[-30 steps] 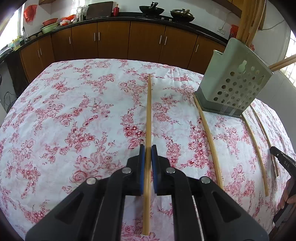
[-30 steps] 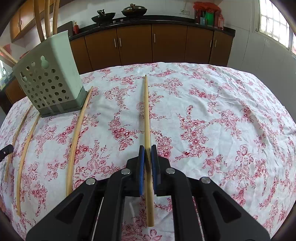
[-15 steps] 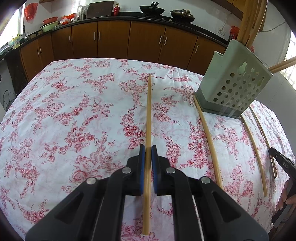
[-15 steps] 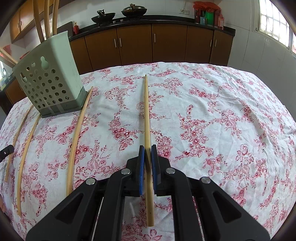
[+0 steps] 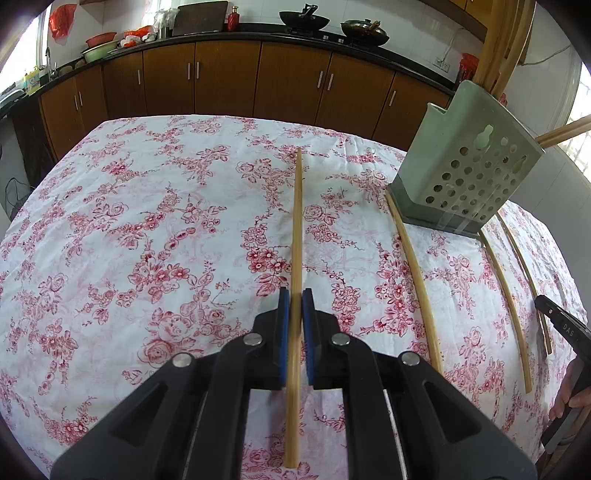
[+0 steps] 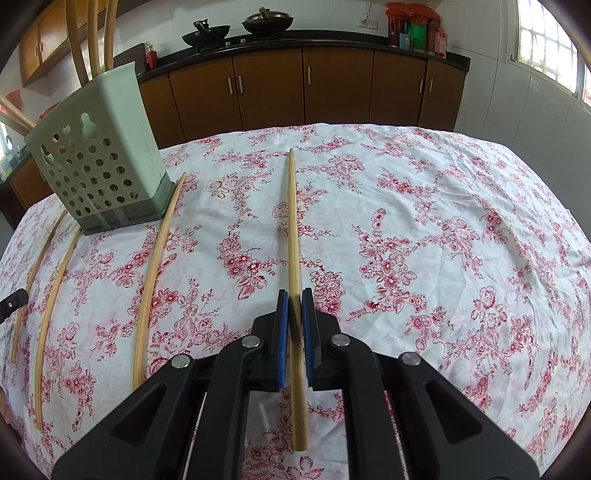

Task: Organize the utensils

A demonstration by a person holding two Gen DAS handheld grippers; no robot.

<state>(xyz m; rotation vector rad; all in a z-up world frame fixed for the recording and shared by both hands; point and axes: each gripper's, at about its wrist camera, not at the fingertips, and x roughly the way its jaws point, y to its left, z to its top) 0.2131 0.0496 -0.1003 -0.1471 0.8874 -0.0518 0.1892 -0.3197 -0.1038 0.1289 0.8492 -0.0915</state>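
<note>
chopstick (image 5: 297,229) between left jaws

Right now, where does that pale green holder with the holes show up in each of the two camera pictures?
Left wrist view: the green holder stands at upper right on the floral tablecloth, leaning, chopsticks sticking out of its top.
Right wrist view: the same holder stands at upper left.
Shared landmark: the brown kitchen cabinets behind the table, with the black wok on the counter.
</note>
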